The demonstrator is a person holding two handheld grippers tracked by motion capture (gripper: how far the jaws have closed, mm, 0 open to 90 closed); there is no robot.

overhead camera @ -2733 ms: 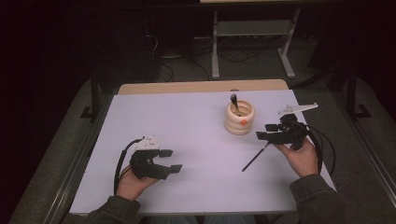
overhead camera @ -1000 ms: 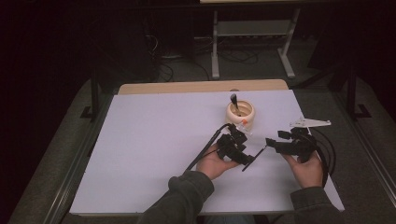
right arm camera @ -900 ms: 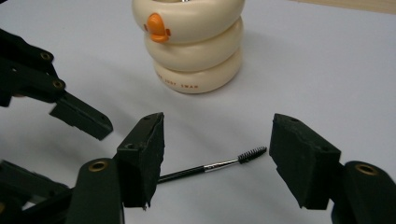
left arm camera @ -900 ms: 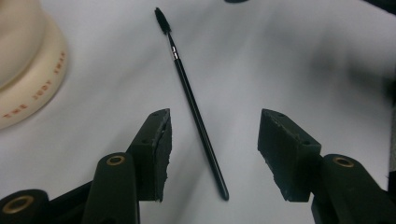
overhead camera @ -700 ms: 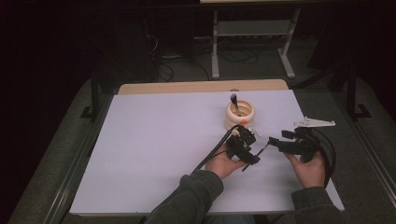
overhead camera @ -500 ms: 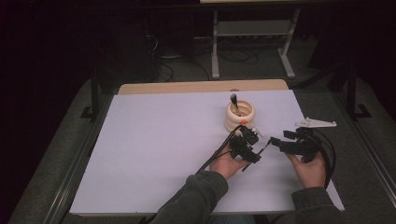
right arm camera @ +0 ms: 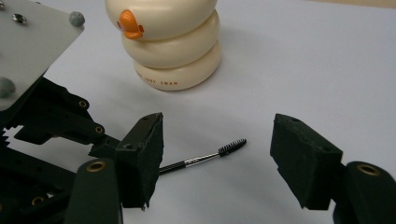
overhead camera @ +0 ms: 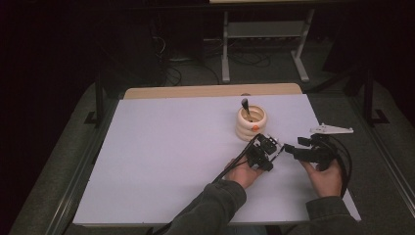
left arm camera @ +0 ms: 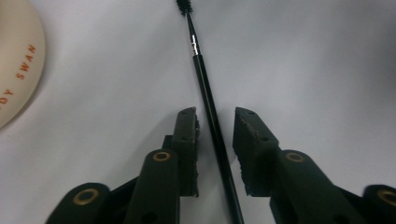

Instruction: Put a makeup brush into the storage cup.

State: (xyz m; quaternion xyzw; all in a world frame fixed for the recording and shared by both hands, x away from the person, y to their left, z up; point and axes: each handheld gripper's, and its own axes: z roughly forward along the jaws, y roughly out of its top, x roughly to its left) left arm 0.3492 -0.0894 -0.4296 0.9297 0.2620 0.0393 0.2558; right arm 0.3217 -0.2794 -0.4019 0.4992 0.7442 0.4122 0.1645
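Note:
A thin black spoolie brush [left arm camera: 205, 79] lies flat on the white table [overhead camera: 171, 147], bristle end away from me. My left gripper [left arm camera: 215, 112] is low over it. Its jaws have just been closing, and the handle runs between the pads with a narrow gap still left on each side. In the high view my left gripper [overhead camera: 268, 149] has crossed to the right, just in front of a cream duck-shaped holder [overhead camera: 251, 122] with another brush [overhead camera: 244, 105] standing in it. My right gripper [right arm camera: 217, 123] stands open, facing the spoolie brush [right arm camera: 205, 158] and the left gripper [right arm camera: 60, 121].
The duck holder [right arm camera: 168, 42] stands close behind the brush. The table's right edge [overhead camera: 342, 161] is near my right hand. Beyond the table's far edge, a metal stand [overhead camera: 264, 34] and cables lie on the dark floor.
My left hand came across from the table's left, sank beside the duck holder, and its jaws narrowed around the brush handle. The right gripper stayed put and open.

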